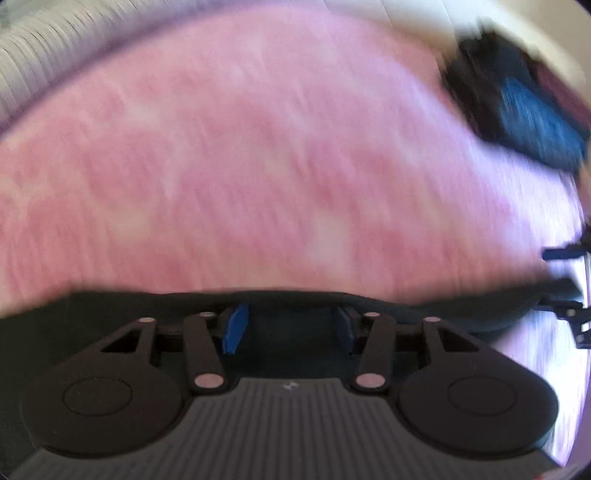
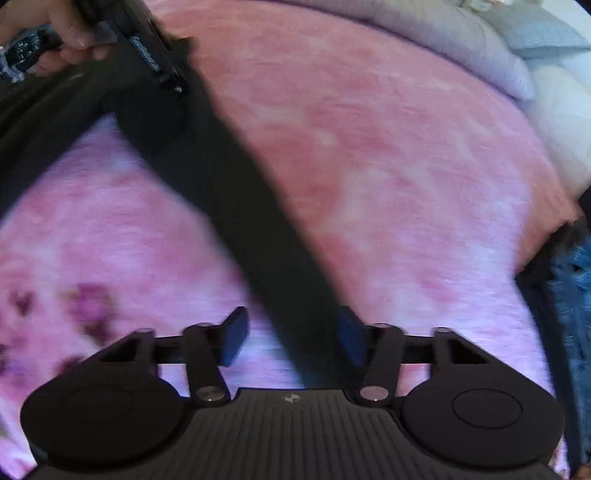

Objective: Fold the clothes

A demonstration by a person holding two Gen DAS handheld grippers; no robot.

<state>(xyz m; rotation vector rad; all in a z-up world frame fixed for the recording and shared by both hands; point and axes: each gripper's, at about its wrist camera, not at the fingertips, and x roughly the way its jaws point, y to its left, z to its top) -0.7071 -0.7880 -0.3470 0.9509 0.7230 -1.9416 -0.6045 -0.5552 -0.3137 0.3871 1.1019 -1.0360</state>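
the dark garment [image 2: 236, 206] hangs stretched over the pink bedspread [image 2: 369, 147], a strip running between the right claw [image 2: 293, 338]'s spread pads, unpinched; it could slip. the left claw [image 1: 288, 328] is spread too, cloth between; grip unclear.

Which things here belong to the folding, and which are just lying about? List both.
In the job:
long black cloth garment
left gripper
right gripper
pink mottled blanket underneath

Lying about:
heap of blue denim and dark clothes, untouched
grey ribbed pillow
blue-grey checked cushion
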